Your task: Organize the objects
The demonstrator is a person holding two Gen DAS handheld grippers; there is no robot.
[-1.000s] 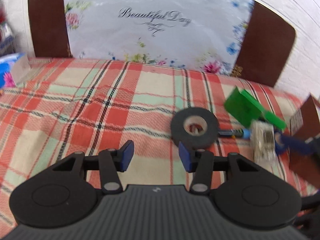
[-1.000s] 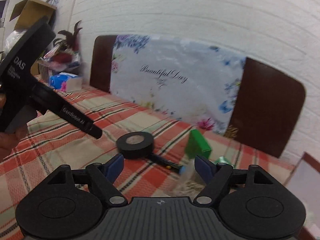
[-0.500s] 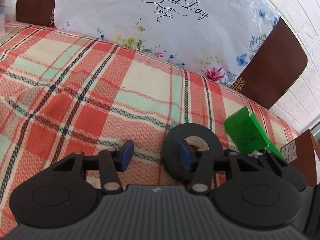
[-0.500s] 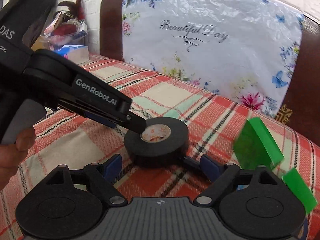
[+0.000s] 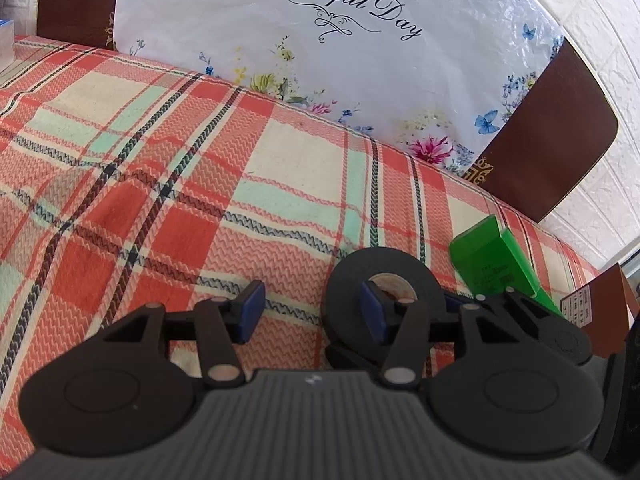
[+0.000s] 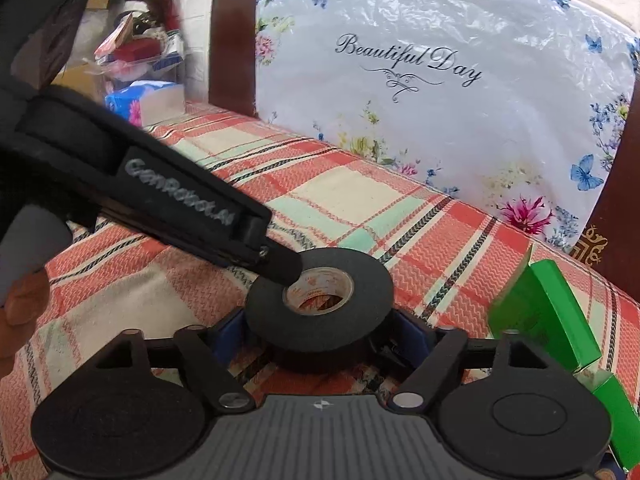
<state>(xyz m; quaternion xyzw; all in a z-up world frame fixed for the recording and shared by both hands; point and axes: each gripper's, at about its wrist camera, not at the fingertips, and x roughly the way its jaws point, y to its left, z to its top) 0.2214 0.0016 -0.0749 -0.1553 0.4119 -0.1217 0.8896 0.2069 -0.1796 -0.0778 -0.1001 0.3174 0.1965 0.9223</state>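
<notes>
Moved: both grippers came in on the black tape roll point(image 6: 319, 298) since a second ago; I had them converge
Left gripper point(image 5: 310, 314): fingers apart, one tip poked at the roll's core, likely to pin it; nothing clamped
Right gripper point(image 6: 320, 330): jaws closing around the roll; contact unclear
Roll: flat on plaid cloth point(image 5: 160, 184), beside green box point(image 6: 548, 312)
Hidden: right pads behind roll; box cut off

You had "Beautiful Day" in black script before you on the white floral plastic sheet point(image 6: 440, 92) over the chair back. "GenRobot.AI" stood in grey letters along the arm of your left gripper point(image 6: 176, 194). The label on the brown box point(image 5: 576, 308) was too small to read.
</notes>
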